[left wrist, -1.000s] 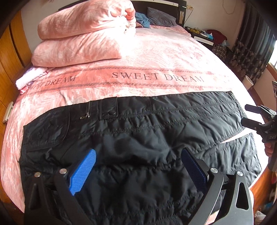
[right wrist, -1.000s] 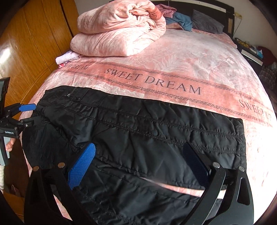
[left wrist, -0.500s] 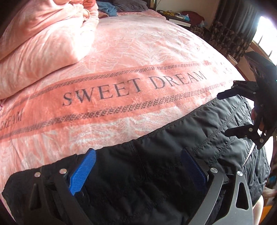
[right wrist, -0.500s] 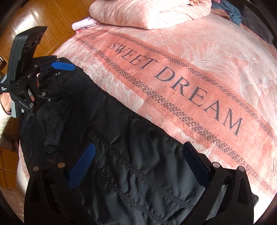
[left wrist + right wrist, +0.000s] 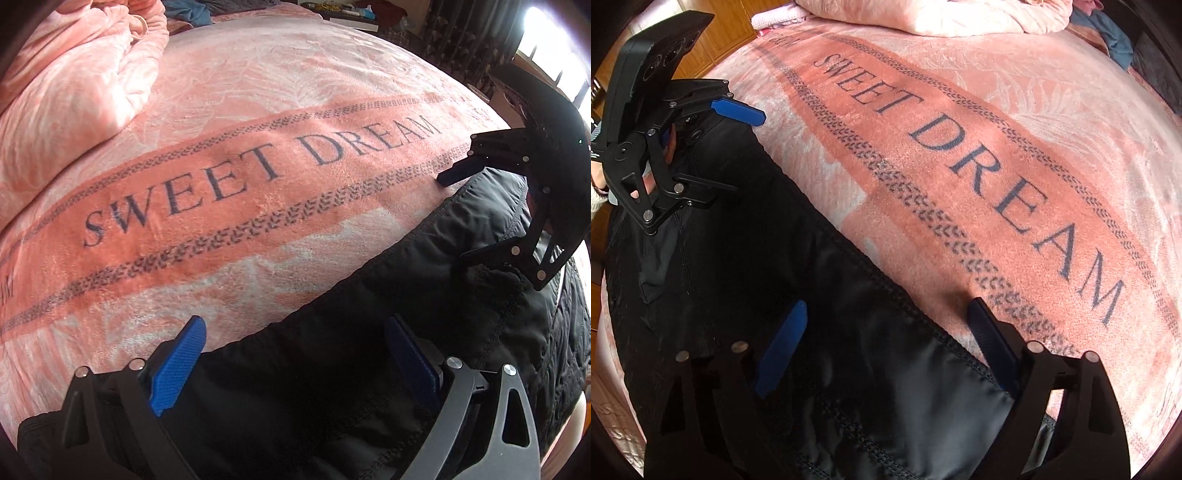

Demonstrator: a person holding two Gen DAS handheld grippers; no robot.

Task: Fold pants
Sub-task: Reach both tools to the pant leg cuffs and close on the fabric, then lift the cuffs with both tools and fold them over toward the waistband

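One pair of black pants (image 5: 369, 369) lies on one bed (image 5: 295, 92). Two hand-held grippers: left hand-held gripper (image 5: 295, 354), right hand-held gripper (image 5: 886, 332). One heaped pink quilt (image 5: 74, 81).

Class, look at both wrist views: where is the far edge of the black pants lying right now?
In both views the black pants edge runs just short of the blanket's lettered stripe, straddled by the left gripper and the right gripper.

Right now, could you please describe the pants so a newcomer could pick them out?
Find the pink bedspread printed SWEET DREAM. Along its near edge, below that lettering, lie the pants: the only black, stitched, slightly shiny garment there, unlike the bundled pink duvet.
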